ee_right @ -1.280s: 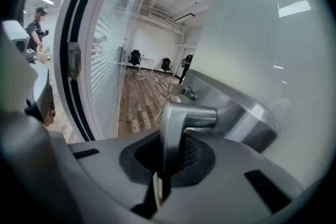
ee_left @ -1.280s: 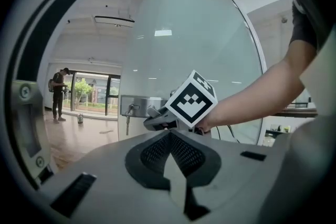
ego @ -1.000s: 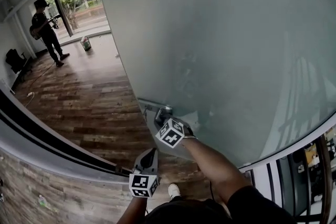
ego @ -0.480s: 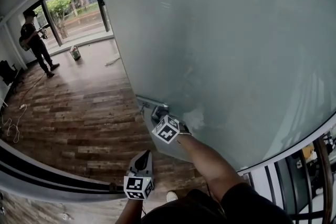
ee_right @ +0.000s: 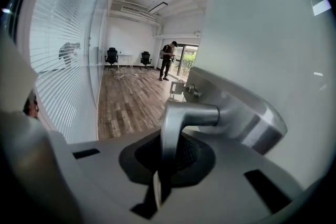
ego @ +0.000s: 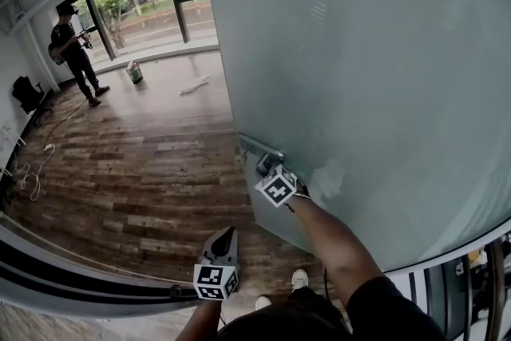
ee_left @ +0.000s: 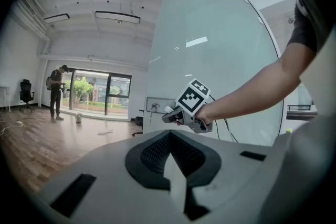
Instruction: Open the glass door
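Observation:
The frosted glass door [ego: 359, 76] stands swung partly open, its free edge running down the middle of the head view. On its metal lock plate [ee_right: 236, 107] sits a silver lever handle [ee_right: 181, 118], and my right gripper [ee_right: 163, 165] is shut on the lever's downward end. From the head the right gripper [ego: 270, 169] shows at the door edge, at the handle [ego: 267, 158]. My left gripper [ego: 226, 239] hangs lower and nearer, away from the door, shut with nothing in it. In the left gripper view its jaws [ee_left: 170, 157] meet, and the right gripper [ee_left: 169, 114] shows beyond them against the door [ee_left: 210, 60].
Wooden plank floor [ego: 144, 164] stretches beyond the door. A person [ego: 73, 52] stands at the far window beside a small bucket [ego: 134, 73]. A black chair [ego: 25, 94] and loose cables [ego: 32, 172] lie at the left wall. A glass wall with blinds [ee_right: 58, 60] runs along one side.
The door edge has swung rightward, showing more of the room and window. My right gripper moved right with the handle. The left gripper stayed low and shifted little in view.

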{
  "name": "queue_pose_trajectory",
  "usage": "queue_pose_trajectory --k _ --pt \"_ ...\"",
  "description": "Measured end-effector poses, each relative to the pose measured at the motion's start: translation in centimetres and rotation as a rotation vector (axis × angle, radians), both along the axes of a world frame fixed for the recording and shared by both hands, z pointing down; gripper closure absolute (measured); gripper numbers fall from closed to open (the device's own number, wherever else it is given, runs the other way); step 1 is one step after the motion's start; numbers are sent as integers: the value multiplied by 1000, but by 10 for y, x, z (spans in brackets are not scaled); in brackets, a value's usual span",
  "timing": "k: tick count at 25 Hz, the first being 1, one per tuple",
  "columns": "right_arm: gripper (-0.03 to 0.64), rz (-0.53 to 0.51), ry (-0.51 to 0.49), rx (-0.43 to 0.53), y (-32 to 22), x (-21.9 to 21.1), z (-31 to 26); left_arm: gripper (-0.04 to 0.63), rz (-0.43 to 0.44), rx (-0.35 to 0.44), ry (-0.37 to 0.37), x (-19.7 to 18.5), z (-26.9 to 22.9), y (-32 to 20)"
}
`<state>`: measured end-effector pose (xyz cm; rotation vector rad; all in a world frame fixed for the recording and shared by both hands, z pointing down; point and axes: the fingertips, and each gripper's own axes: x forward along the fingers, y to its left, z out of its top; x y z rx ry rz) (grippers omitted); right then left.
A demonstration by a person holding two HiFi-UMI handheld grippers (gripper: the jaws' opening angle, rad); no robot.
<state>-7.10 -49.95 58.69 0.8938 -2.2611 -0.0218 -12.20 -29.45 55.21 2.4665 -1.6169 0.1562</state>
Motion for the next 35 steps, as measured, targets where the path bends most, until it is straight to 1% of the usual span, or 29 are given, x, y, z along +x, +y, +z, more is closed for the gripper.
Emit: queue_pose_trajectory --k 9,13,18,22,27,32,35 --pt "601 60 44 -10 -56 25 -1 594 -14 1 9 2 3 -34" --pt "601 93 55 -24 -78 34 4 594 -21 5 4 -5 9 -45" --pt "601 125 85 -48 -113 74 -1 594 -37 -4 -4 12 5 -64" --pt "601 157 114 -61 -137 94 0 594 -44 -7 -12 14 11 -75" --pt "601 199 110 -102 -161 116 7 594 -40 -17 -29 16 14 -86" --pt "601 234 119 -99 -192 149 -7 594 -54 -13 -29 27 6 -104" --pt "601 261 124 -108 -210 168 1 594 -51 -18 -27 34 12 -113"
